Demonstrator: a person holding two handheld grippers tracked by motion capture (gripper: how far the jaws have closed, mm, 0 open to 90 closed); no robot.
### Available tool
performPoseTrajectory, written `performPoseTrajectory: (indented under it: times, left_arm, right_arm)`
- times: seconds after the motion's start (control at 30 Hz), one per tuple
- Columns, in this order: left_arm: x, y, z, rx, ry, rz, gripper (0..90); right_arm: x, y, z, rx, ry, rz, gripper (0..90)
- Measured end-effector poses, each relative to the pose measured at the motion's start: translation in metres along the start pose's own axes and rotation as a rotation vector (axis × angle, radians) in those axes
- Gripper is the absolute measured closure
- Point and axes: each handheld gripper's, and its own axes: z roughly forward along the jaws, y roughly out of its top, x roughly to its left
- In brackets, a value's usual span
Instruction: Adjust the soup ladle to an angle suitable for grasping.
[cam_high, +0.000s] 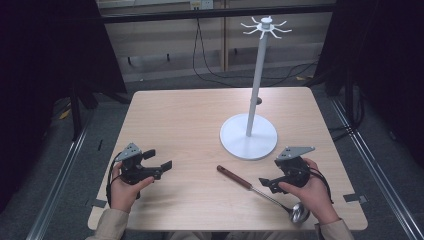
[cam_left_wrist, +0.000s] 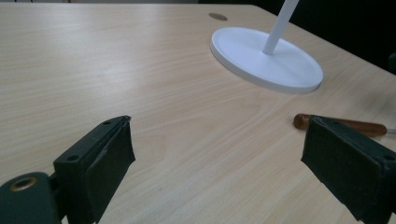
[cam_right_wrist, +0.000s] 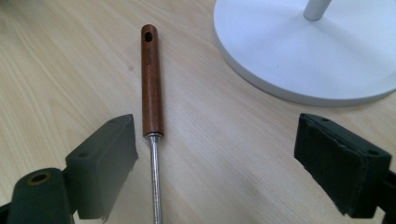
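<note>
Lying slantwise at the lower right of the high view, the ladle (cam_high: 260, 191) rests flat on the worktop (cam_high: 185, 125), its brown wooden handle toward the centre and its steel bowl near the bottom edge, by the person's wrist. The right gripper (cam_high: 264, 183) hovers over the steel shaft with its jaws spread wide and nothing clamped. The right gripper view adds what the high view cannot: the handle (cam_right_wrist: 152, 79) has a hanging hole at its far end, and the shaft runs down between the two black pads, close to the left one, with none of them pressing it.

The left gripper (cam_high: 161, 160), at the lower left of the high view, also stands wide open and empty; in its own view only the handle's tip (cam_left_wrist: 303, 121) peeks out beside the right-hand jaw.

A white stand (cam_high: 249, 135) with a round base, tall pole and hooks on top sits right of centre, just above the ladle. The worktop is pale wood grain; beyond it are grey floor, dark curtains and trailing cables.
</note>
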Motion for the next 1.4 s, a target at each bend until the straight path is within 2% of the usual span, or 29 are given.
performPoseTrajectory:
  times: [0.13,0.33,0.47,0.5,0.6,0.63,0.73,0.77,0.8,0.93,1.0,1.03,1.23,1.27,1.4]
  left_arm:
    - [-0.002,-0.004,0.004,0.022,-0.033,-0.007,7.5]
    - [-0.007,-0.006,0.007,0.04,-0.047,0.005,6.9]
    - [-0.011,-0.007,0.011,0.066,-0.062,0.03,6.9]
    - [-0.011,-0.007,0.012,0.065,-0.062,0.03,6.9]
    - [-0.012,-0.007,0.012,0.066,-0.067,0.032,6.9]
    - [-0.013,-0.006,0.012,0.061,-0.065,0.034,6.9]
    - [-0.013,-0.006,0.012,0.061,-0.066,0.033,7.0]
    - [-0.012,-0.007,0.012,0.065,-0.065,0.032,7.0]
    - [-0.012,-0.007,0.012,0.065,-0.065,0.028,7.1]
    - [-0.012,-0.007,0.013,0.074,-0.073,0.041,7.3]
    - [-0.013,-0.007,0.013,0.071,-0.073,0.041,7.3]
    - [-0.013,-0.007,0.014,0.08,-0.072,0.049,7.3]
    - [-0.014,-0.007,0.015,0.08,-0.075,0.048,7.3]
    - [-0.014,-0.007,0.015,0.08,-0.077,0.048,7.3]
    - [-0.014,-0.007,0.015,0.08,-0.081,0.049,7.3]
  right_arm:
    - [0.006,0.003,0.005,0.019,0.01,-0.008,12.6]
    - [0.013,0.009,0.018,0.044,0.042,-0.026,12.6]
    - [0.02,0.021,0.03,0.095,0.056,-0.056,12.7]
    - [0.021,0.022,0.032,0.103,0.072,-0.052,13.0]
    - [0.023,0.025,0.035,0.116,0.069,-0.062,13.2]
    - [0.025,0.026,0.04,0.145,0.075,-0.063,14.1]
    - [0.026,0.026,0.043,0.164,0.084,-0.063,15.3]
    - [0.027,0.026,0.047,0.202,0.082,-0.065,15.8]
    - [0.027,0.026,0.048,0.215,0.083,-0.075,16.2]
    - [0.028,0.029,0.051,0.263,0.079,-0.086,19.5]
    - [0.029,0.029,0.051,0.273,0.079,-0.074,20.3]
    - [0.029,0.031,0.053,0.296,0.086,-0.078,22.1]
    - [0.03,0.034,0.057,0.338,0.071,-0.09,30.0]
    - [0.031,0.035,0.059,0.364,0.066,-0.1,32.2]
    - [0.032,0.037,0.063,0.382,0.071,-0.112,34.9]
